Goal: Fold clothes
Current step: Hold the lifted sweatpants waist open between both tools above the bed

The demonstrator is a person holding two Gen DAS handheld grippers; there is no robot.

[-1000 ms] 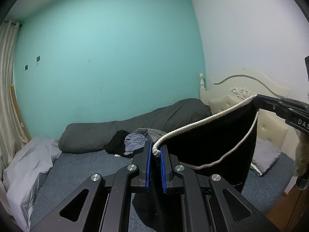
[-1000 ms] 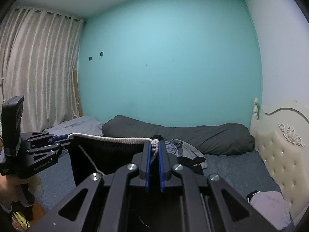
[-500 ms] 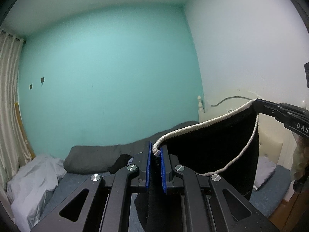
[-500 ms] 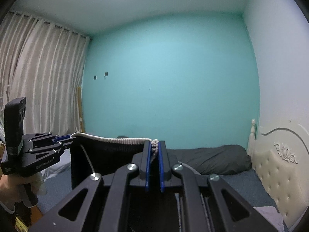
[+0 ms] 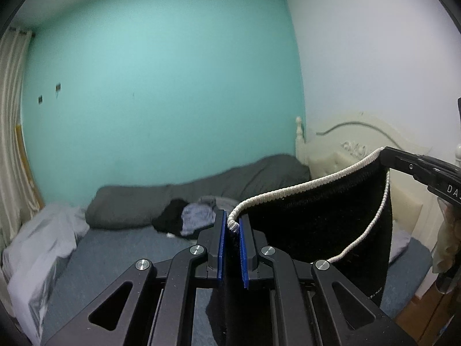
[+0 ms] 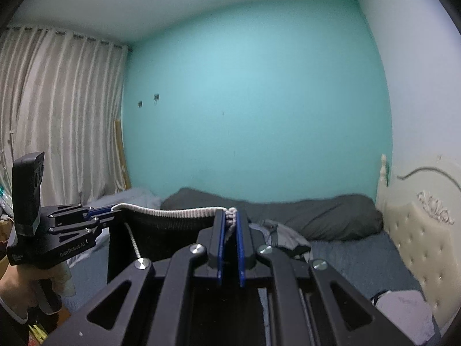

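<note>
While both grippers are holding it up in the air above the bed [image 5: 121, 248], the black garment [image 5: 331, 219] with its cream corded trim [image 5: 291, 191] is hanging stretched between them. Left gripper [image 5: 232, 230] is pinching one end of the trimmed edge, jaws nearly closed on the cloth; right gripper [image 6: 229, 225] is doing likewise at the other end. Each is showing in the other's view, well apart, with the edge sagging slightly between. Judgement: the spread-out step is in hand, no fold made yet. Next move is calling for lowering the garment flat onto bare mattress, clear of the crumpled clothes pile [image 5: 190, 217] near the grey duvet [image 6: 317, 216], keeping both grips firm so the edge is staying straight.
</note>
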